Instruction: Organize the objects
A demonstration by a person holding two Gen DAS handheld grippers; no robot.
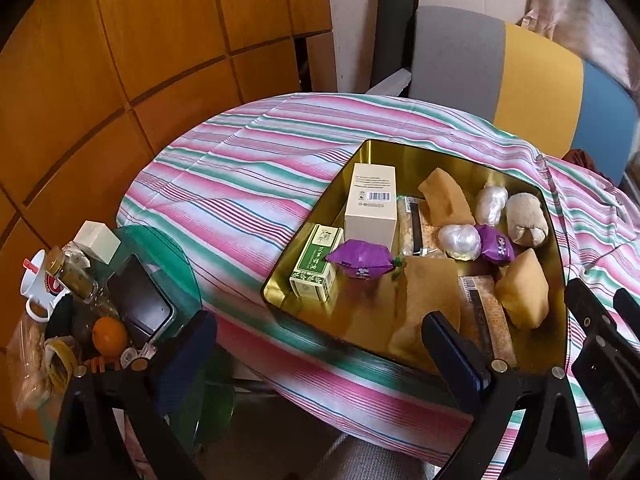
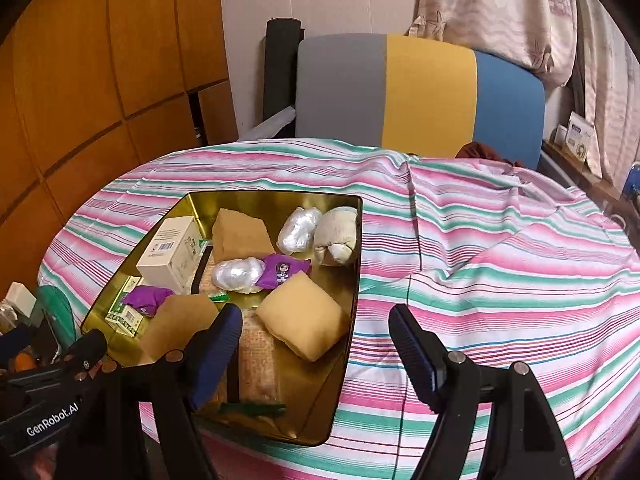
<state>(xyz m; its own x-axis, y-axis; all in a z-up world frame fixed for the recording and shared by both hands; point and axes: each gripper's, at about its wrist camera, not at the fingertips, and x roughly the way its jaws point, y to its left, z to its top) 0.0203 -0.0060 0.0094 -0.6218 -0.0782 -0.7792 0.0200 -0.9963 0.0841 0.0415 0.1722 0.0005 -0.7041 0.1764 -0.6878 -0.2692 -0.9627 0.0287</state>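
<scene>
Both grippers hang empty with fingers spread wide — the left gripper (image 1: 320, 344), the right gripper (image 2: 316, 340) — above the near edge of the gold tray (image 2: 354, 280) on the striped counter (image 2: 500, 280). Everything seems gathered inside; next likely means tidying pieces such as the yellow sponge (image 2: 304, 324).

Domestic premises, most likely a living or dining room. A round table (image 2: 500, 264) under a pink, green and white striped cloth (image 1: 240, 184) fills the centre. At twelve o'clock stands a chair (image 2: 424, 92) upholstered in grey, yellow and blue. Wood-panelled cabinetry (image 1: 120, 60) runs from nine to eleven o'clock; patterned curtains (image 2: 500, 4) hang at one o'clock. A cluttered glass side table (image 1: 176, 264) at eight o'clock carries a mug (image 1: 38, 280), a jar and what appears to be an orange (image 1: 109, 334).
</scene>
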